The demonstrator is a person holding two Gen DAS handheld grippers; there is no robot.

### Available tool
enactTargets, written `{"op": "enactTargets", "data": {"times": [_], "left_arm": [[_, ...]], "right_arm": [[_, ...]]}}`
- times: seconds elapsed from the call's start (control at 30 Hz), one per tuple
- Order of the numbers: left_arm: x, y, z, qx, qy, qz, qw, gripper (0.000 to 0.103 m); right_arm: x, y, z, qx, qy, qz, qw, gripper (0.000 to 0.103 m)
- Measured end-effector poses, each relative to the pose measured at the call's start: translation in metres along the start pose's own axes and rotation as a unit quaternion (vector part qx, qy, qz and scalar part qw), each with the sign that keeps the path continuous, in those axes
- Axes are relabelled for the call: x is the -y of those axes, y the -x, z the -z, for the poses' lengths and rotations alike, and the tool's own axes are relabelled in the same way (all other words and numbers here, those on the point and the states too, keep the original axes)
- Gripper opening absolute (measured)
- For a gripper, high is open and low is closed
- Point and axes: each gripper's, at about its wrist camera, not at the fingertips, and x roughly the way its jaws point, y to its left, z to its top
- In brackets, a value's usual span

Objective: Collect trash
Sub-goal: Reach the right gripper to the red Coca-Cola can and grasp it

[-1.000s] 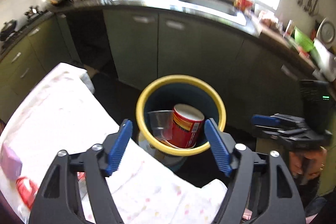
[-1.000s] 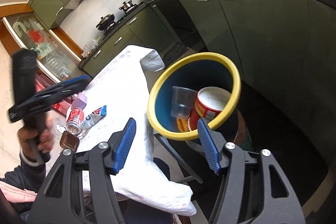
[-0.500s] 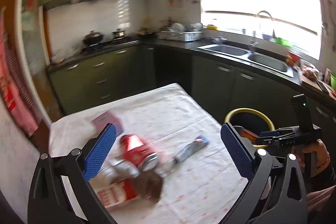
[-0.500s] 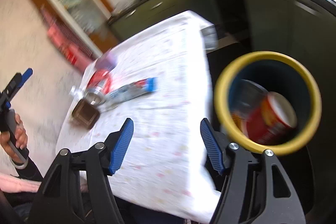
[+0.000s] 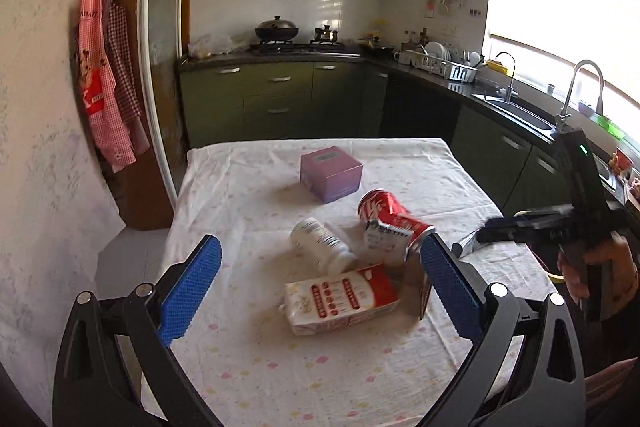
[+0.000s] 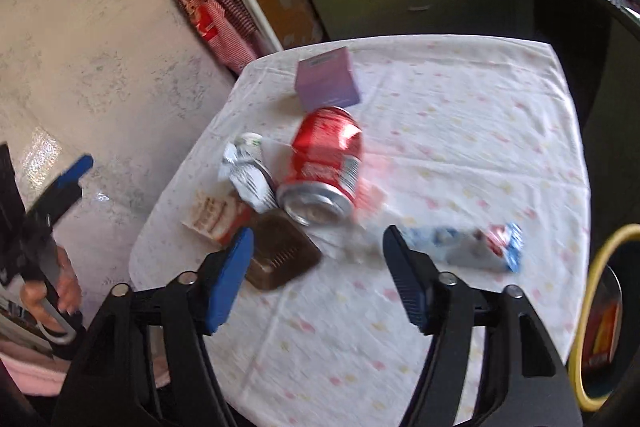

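Note:
Trash lies on the white tablecloth (image 5: 248, 195): a red soda can (image 5: 394, 217) on its side, a white bottle (image 5: 322, 245), a red-and-white carton (image 5: 342, 301), a brown tray (image 6: 280, 253), and a blue-and-silver wrapper (image 6: 474, 245). The can (image 6: 326, 159) also shows in the right wrist view. My left gripper (image 5: 316, 285) is open and empty, above the carton. My right gripper (image 6: 320, 277) is open and empty, just short of the can and the brown tray. The yellow-rimmed bin (image 6: 590, 311) stands off the table's right edge, with a red cup inside.
A purple box (image 5: 332, 173) stands at the far middle of the table. Green kitchen cabinets (image 5: 276, 103), a stove and a sink run along the back and right. Aprons (image 5: 106, 79) hang on the left wall.
Both grippers have swung away from the bin to face the table and the trash pile. Both stay open and empty.

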Motion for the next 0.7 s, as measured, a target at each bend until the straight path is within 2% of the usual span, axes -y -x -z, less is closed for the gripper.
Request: {"op": "enactTargets", "data": {"times": [0.07, 0.17, 0.37, 0.7], "left_arm": [[-0.006, 0.002, 0.004, 0.000, 0.001, -0.003, 1.0000, 0.098], [-0.008, 0.007, 0.011, 0.002, 0.000, -0.009, 1.0000, 0.098], [-0.016, 0.005, 0.022, -0.009, 0.002, -0.002, 1.0000, 0.098], [-0.028, -0.002, 0.033, -0.023, 0.017, 0.006, 0.9996, 0.098]], "right_arm": [[-0.002, -0.018, -0.024, -0.026, -0.006, -0.004, 1.000, 0.076], [-0.001, -0.048, -0.055, -0.077, -0.017, 0.000, 0.997, 0.077], [0.004, -0.100, -0.074, -0.163, -0.021, 0.039, 0.986, 0.077], [0.001, -0.137, -0.077, -0.200, -0.017, 0.069, 0.977, 0.074]]}}
